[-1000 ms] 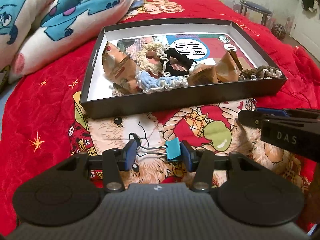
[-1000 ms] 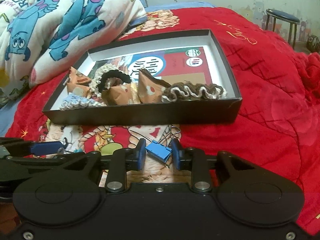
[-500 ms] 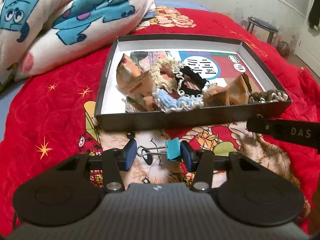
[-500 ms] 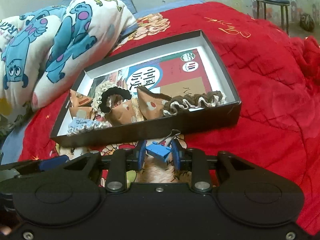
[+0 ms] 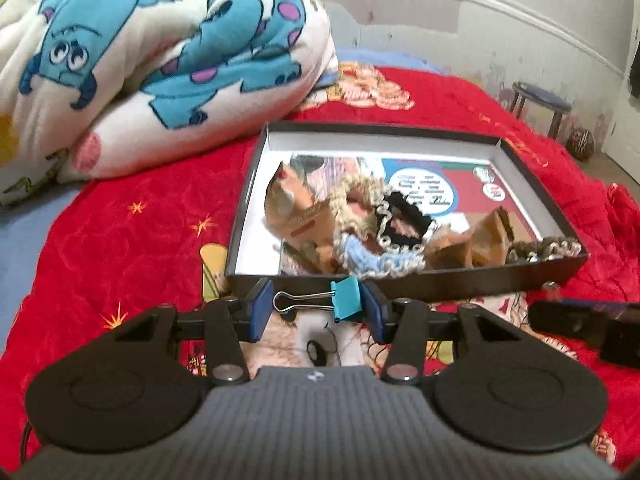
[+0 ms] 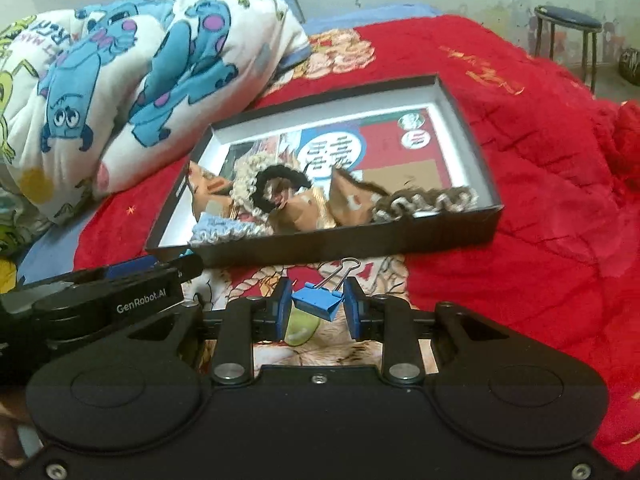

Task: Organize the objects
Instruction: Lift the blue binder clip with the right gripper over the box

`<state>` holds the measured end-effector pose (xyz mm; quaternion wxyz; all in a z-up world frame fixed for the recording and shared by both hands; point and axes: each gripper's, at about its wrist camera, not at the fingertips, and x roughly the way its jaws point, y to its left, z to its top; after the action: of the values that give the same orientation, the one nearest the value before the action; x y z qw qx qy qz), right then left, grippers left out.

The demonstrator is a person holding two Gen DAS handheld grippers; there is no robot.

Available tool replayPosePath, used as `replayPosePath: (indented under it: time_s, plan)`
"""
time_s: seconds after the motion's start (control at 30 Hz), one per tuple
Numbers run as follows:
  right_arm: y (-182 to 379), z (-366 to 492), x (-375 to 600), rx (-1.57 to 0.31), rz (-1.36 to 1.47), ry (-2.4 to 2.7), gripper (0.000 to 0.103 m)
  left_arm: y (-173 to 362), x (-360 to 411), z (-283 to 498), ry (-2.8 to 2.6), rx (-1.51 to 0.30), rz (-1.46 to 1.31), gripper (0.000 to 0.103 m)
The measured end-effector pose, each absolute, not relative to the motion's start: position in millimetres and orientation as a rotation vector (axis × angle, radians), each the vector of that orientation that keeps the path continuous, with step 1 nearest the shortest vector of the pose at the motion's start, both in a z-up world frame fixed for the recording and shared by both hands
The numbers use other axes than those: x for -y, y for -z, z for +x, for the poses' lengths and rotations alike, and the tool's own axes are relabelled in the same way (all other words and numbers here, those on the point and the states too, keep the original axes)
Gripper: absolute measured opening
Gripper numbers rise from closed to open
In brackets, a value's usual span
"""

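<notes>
Both of my hand-held grippers have lifted and drawn back from the box over the last second, so it now sits farther out in each view, and the clips have stayed clamped throughout. On my left hand-held gripper [image 5: 316,310] I see the teal binder clip [image 5: 347,298] lying sideways, its body against the right pad and its wire handles [image 5: 298,302] reaching across to the left pad, the grip closed on it. My right hand-held gripper [image 6: 317,307] is clamped on the blue binder clip [image 6: 318,302], which hangs tilted between the pads with its wire loop [image 6: 347,267] poking up and away.

Ahead of both lies the black box [image 5: 440,286], shallow and open-topped, resting on the red bedspread [image 5: 120,248]. Inside it I make out a cream scrunchie [image 5: 352,196], a black scrunchie [image 5: 406,216], a light blue scrunchie [image 5: 376,258], a brown scrunchie [image 6: 426,202] along the near right wall, and several brown paper wrappers [image 5: 292,208] heaped among them. From the right wrist view my left tool crosses the lower left, beside the box's near corner. A cartoon-print quilt [image 5: 152,52] is bundled to the left of the box, and a round stool [image 6: 568,26] stands by the far wall.
</notes>
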<state>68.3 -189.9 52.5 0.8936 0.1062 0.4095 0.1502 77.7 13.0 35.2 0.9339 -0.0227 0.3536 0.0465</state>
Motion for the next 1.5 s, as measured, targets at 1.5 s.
replayPosePath:
  time_s: [1.5]
  plan:
    - [-82,118,212,-0.655,0.294,0.063,0.027,-44,40,142,0.14,-0.493,-0.08,0.052]
